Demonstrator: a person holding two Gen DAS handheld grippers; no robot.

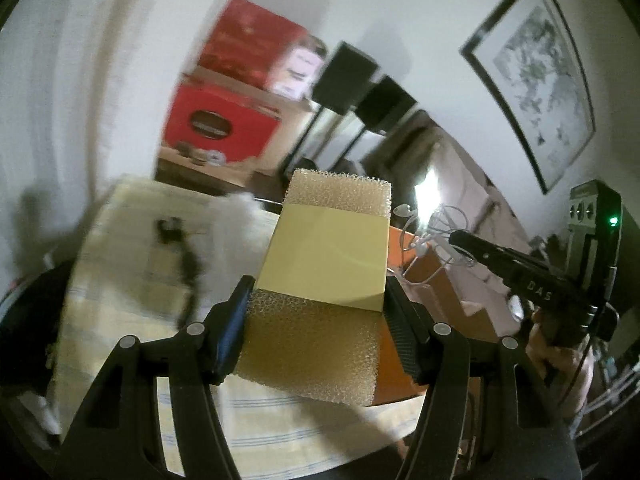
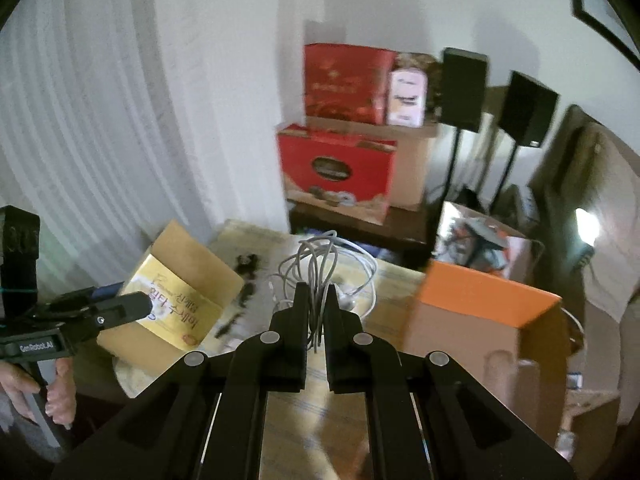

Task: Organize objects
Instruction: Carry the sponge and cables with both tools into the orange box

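Left gripper (image 1: pixel 316 300): I am seeing its jaws pinching a sponge from both sides, lifted above the table.
Sponge (image 1: pixel 320 344): coarse tan foam block with a yellow paper band (image 1: pixel 326 254) wrapping its middle; it is sticking out forward between the fingers, its far end pointing toward the wall.
Right gripper (image 2: pixel 316 300): I am seeing its jaws drawn nearly together, pinching a bundle of cable.
Cable (image 2: pixel 320 268): grey-white coiled cord with earbuds; I am watching its loops fanning out beyond the fingertips, held above the table, with the strands running down between the fingers.
Table (image 2: pixel 396 292): covered in a pale striped cloth, lying under both grippers.
Orange-lidded box (image 2: pixel 484 300): cardboard, sitting at the right of the table, near the cable.
Gold box (image 2: pixel 176 308): sitting at the left of the table with Korean lettering on it; in the right wrist view the left gripper is crossing in front of its near left corner.
Dark small item (image 2: pixel 246 276): lying on the cloth between the gold box and the cable; too blurred for me to identify.
Red boxes (image 2: pixel 340 168): stacked far behind the table, against the wall.
Speakers (image 2: pixel 464 88): two black ones standing on stands, right of the red boxes.
Framed picture (image 1: pixel 536 76): hanging on the far right wall.
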